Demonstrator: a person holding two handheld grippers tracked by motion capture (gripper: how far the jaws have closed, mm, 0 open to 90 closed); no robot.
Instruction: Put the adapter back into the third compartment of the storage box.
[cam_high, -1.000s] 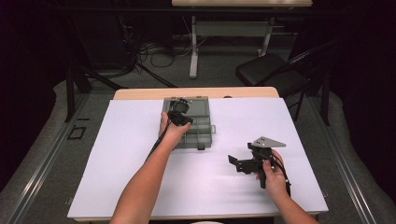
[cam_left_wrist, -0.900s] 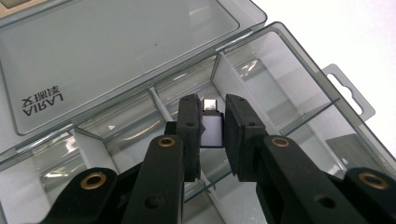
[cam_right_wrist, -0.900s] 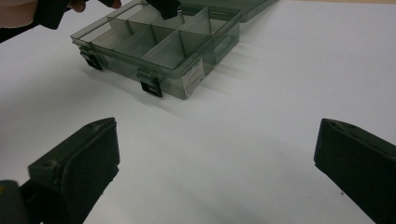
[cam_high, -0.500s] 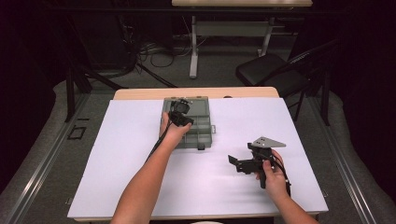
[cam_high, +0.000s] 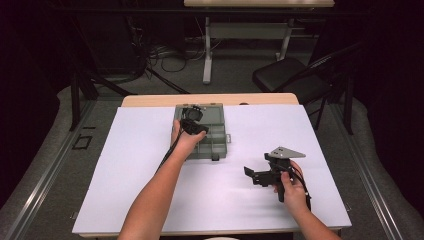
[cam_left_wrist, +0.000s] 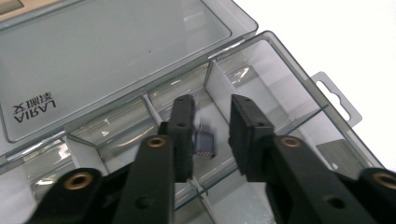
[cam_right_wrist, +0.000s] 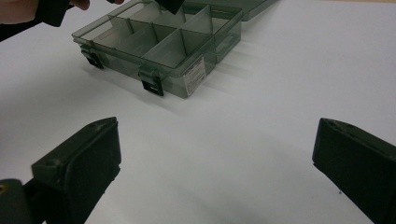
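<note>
An open smoke-grey compartment box (cam_high: 220, 146) lies at the table's far middle, its clear lid (cam_left_wrist: 116, 51) folded back. My left gripper (cam_left_wrist: 213, 105) hangs over a middle compartment. Its jaws have just been opening and stand apart. Between them lies a small grey-blue plug-like part (cam_left_wrist: 206, 145) on the compartment floor, close to the left pad; neither pad presses on it. In the high view the left gripper (cam_high: 192, 116) sits above the box. My right gripper (cam_high: 253, 175) rests low at the front right, and its own view shows the right gripper (cam_right_wrist: 215, 144) wide open with nothing between the jaws.
A white sheet (cam_high: 140, 150) covers the table. The box (cam_right_wrist: 177, 51) has black latches and a label on its near wall, and other compartments look bare. A black chair (cam_high: 295, 80) and a desk frame stand beyond the table's far edge.
</note>
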